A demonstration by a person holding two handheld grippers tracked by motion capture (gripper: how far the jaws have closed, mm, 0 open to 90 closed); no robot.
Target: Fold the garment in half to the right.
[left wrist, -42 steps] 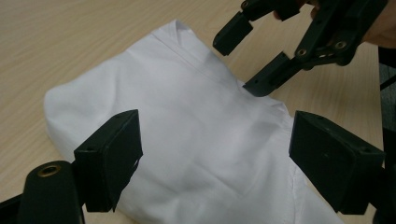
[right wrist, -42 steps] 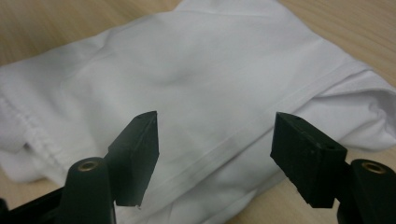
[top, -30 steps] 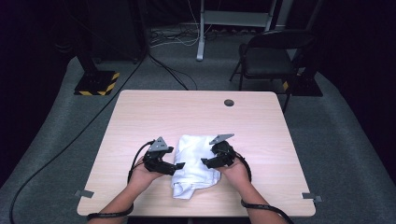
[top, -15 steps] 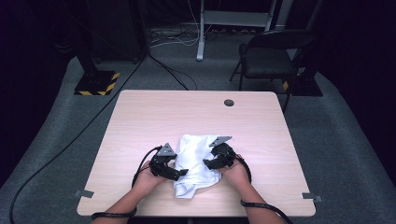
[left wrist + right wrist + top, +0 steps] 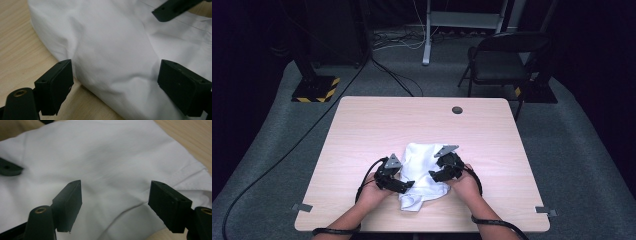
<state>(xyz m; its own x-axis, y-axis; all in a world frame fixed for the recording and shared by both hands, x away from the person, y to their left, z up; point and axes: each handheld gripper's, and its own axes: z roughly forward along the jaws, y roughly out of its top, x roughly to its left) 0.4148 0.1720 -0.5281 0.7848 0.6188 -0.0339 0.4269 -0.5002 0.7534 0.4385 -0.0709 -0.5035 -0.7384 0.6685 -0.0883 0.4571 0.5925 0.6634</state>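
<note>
Dark carpet surrounds the pale wooden table (image 5: 377, 125), and a black chair (image 5: 499, 62) stands beyond its far edge. Near my side of the tabletop lies a crumpled white cloth (image 5: 422, 165), bunched into soft folds, with one corner trailing toward the near edge.

My left gripper (image 5: 404, 184) sits at the cloth's left margin, low over the table. In the left gripper view its jaws stand wide apart: one pad hangs over bare wood just beside the fabric's edge, the other over the white cloth (image 5: 112, 50), and a rounded fold bulges up between them. The pads press on nothing, so this gripper holds nothing. The tip of my other gripper shows at the top of that view, over the far part of the cloth.

My right gripper (image 5: 437, 172) is on the cloth's right side, facing the left one across the fabric. Its jaws are also spread and have just opened a little further; in the right gripper view the cloth (image 5: 100, 157) lies under and between them, with a stitched hem near one pad, but neither pad pinches it.
</note>
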